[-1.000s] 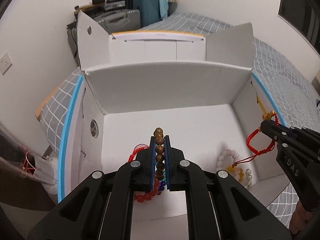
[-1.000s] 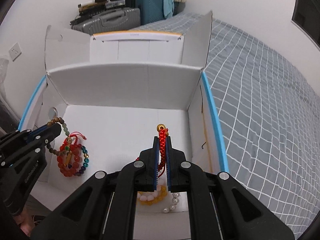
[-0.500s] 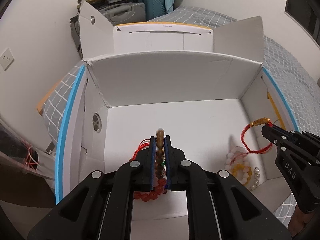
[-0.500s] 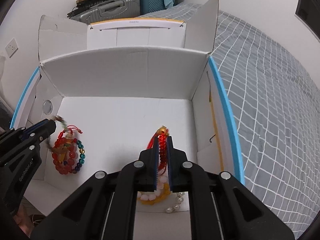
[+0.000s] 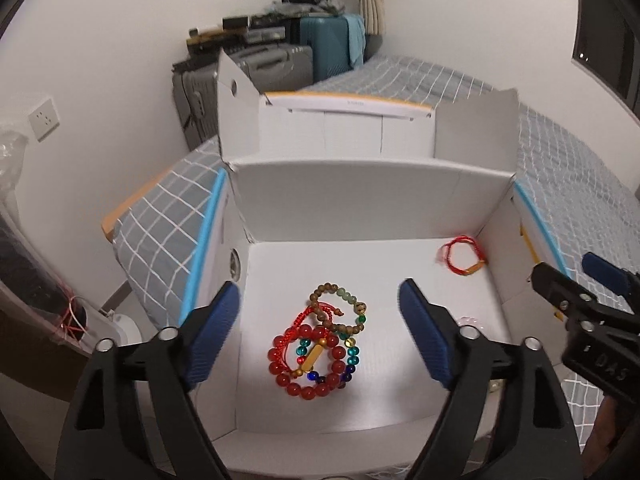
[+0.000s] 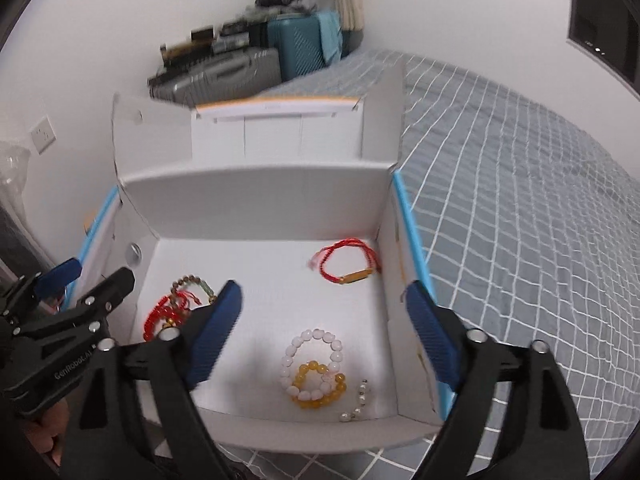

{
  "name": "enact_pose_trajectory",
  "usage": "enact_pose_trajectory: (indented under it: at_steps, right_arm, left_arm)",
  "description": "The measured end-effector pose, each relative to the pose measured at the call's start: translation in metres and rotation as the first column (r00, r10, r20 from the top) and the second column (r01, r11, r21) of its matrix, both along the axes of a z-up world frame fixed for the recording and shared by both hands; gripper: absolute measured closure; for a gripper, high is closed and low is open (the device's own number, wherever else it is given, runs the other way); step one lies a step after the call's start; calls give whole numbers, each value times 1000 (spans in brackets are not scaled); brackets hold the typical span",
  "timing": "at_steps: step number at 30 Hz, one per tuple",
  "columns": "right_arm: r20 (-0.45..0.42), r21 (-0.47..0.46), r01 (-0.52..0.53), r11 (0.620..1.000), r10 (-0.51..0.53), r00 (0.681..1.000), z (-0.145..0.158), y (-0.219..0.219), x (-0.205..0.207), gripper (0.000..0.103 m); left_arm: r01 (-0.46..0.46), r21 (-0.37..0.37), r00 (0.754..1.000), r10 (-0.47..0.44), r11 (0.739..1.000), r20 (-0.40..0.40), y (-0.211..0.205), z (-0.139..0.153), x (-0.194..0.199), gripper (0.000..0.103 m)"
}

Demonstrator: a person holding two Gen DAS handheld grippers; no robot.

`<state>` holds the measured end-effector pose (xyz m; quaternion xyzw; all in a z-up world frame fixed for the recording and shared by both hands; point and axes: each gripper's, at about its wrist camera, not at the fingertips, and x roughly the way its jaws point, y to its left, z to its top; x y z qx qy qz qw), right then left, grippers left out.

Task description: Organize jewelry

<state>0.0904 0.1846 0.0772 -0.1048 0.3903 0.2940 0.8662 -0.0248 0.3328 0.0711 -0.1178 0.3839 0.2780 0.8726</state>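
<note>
"GenRobot.AI" on left gripper (image 6: 86, 286), "DAS" on right gripper (image 5: 570, 276)

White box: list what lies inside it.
Inside the white box: a wooden bead bracelet overlapping a red and multicolored bead pile, a red cord bracelet, white and yellow bead bracelets, small pearls. The floor under the piles is hidden.

My right gripper (image 6: 322, 334) hangs wide apart over the white box (image 6: 256, 188) on the bed (image 6: 520, 200). Inside I see a red cord bracelet (image 6: 348, 261) at the far right, white bead bracelet (image 6: 312, 354) overlapping a yellow one (image 6: 318, 390) nearer, pearls (image 6: 358, 398) beside. My left gripper (image 6: 92, 284), also parted, sits at the left.
</note>
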Motion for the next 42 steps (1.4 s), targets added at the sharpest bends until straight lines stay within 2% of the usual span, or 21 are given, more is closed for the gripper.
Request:
enact_pose_trajectory:
  at_steps: [4, 7, 14, 25, 32, 42]
  right_arm:
    - [64, 31, 19, 999, -21, 998, 16, -17, -19, 9]
    - [111, 53, 32, 998, -38, 993, 25, -31, -38, 8]
    - [155, 77, 49, 996, -61, 986, 27, -54, -74, 8]
    - [139, 39, 68, 997, -73, 988, 1, -71, -102, 8]
    - [139, 29, 65, 997, -69, 988, -7, -71, -111, 8]
    - [126, 27, 68, 997, -71, 989, -9, -73, -108, 8]
  left_arm:
    - [5, 37, 998, -7, 999, 66, -12, 14, -24, 6]
    - [15, 67, 996, -20, 998, 84, -22, 20, -40, 6]
    - [21, 36, 995, -24, 999, 94, -31, 12, -66, 6]
    - [42, 30, 993, -45, 999, 111, -52, 3, -101, 6]
    - [65, 33, 993, -68, 997, 101, -60, -2, -102, 6]
    - [51, 50, 993, -56, 997, 106, -61, -3, -100, 6]
